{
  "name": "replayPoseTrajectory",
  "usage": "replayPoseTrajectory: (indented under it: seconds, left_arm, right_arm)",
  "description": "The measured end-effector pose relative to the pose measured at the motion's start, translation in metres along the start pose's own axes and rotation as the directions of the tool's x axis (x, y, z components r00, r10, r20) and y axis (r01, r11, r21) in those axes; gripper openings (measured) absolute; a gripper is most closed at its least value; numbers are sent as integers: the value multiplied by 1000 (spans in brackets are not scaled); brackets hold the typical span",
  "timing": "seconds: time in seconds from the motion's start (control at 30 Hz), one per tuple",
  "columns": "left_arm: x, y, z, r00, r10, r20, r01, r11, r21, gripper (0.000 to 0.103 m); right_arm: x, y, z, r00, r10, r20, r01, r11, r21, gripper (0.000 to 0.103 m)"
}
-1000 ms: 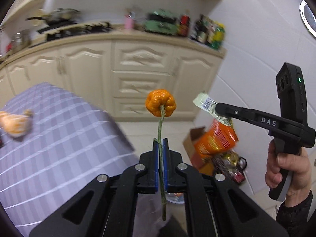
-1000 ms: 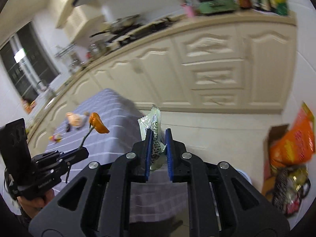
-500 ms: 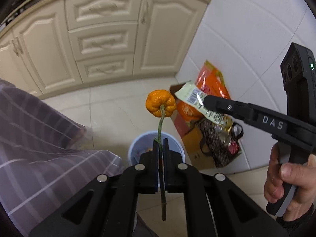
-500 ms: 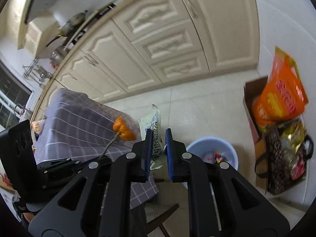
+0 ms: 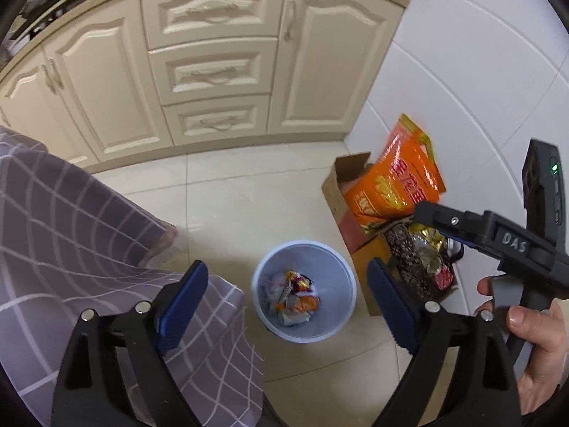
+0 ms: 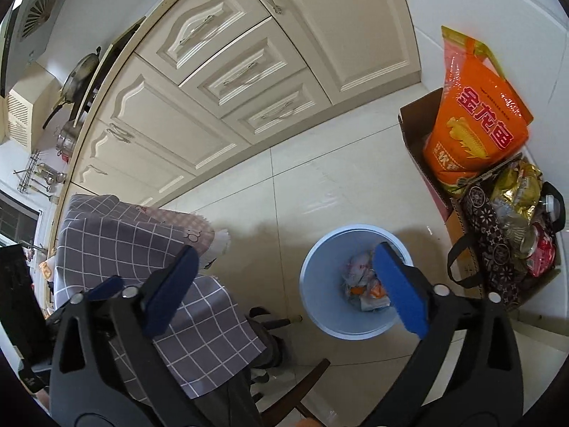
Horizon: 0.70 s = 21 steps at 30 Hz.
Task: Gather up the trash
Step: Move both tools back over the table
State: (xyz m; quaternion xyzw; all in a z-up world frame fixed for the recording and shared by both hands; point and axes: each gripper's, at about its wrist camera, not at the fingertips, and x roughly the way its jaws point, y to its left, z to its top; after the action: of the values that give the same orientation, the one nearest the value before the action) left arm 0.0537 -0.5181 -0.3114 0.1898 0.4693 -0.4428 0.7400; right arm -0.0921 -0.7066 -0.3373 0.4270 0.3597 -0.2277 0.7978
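Blue bin (image 5: 304, 293) below both grippers; left gripper (image 5: 288, 306) and right gripper (image 6: 284, 284) just opening, nothing between jaws. Risk: tablecloth (image 5: 71, 242) beside bin snags returning fingers.

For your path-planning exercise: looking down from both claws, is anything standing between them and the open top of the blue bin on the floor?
Nothing visible does. The bin stands on bare floor with its top uncovered, trash already inside. The tablecloth hangs to its left and the cardboard box sits to its right, both clear of it. The left claw and right claw are open and empty.
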Motion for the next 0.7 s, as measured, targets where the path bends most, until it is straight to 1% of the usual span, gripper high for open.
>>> replayPoseTrajectory:
  seconds: [0.1,0.17,0.37,0.53,0.67,0.7]
  left_arm:
    - [-17,4,2,999,10,36,-10,1000,-3,89]
    - [-31,7,1,998,11,63,-11,1000,-10,89]
    - [-73,14,3,990,8,143,-5,1000,-23,89]
    - [-115,27,5,974,17,227,-10,999,-34,89]
    - [-145,40,2,959,47,281,-35,998,-49,89]
    - [-156,46,1,953,52,300,-38,998,-54,89]
  right_arm:
    - [-3,8,-1,1000,-13,11,13,1000,-4,97]
    - [-6,15,-1,1000,-7,21,7,1000,-9,97]
    - [-26,51,5,997,30,69,-25,998,-64,97]
    - [-45,101,9,991,83,103,-66,985,-160,97]
    - [-57,140,6,984,134,114,-104,967,-232,97]
    - [-60,153,5,982,150,116,-116,960,-255,97]
